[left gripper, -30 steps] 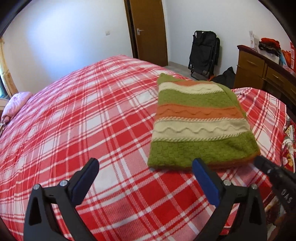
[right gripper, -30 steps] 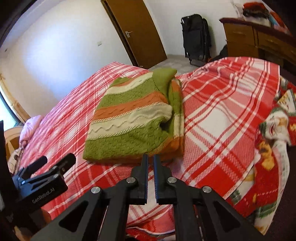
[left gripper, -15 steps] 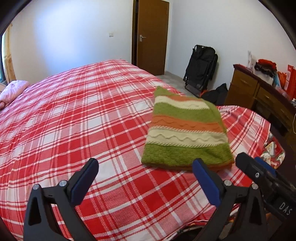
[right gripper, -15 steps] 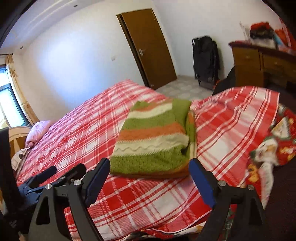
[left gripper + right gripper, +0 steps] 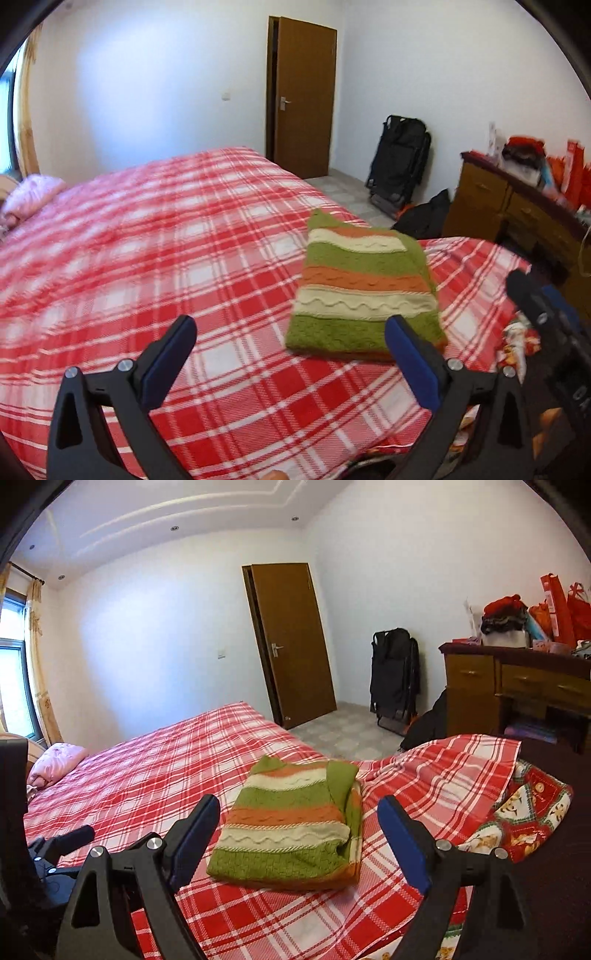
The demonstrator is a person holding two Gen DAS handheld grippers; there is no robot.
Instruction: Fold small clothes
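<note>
Fingers on your left gripper [image 5: 288, 360] and right gripper [image 5: 297, 843] are both released, holding nothing. Folded sweater [image 5: 291, 823] lies flat on the bed [image 5: 147, 258], near its right edge. Looks done; lift clear without snagging it. Festive cloth [image 5: 532, 812] hangs right; nothing blocks.

Sweater [image 5: 291, 827] on bed [image 5: 155, 775] (near corner) — flat.

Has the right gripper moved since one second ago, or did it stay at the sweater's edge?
Yes. The right gripper has opened and pulled up and back: the folded sweater looks smaller and more door and ceiling show.
</note>
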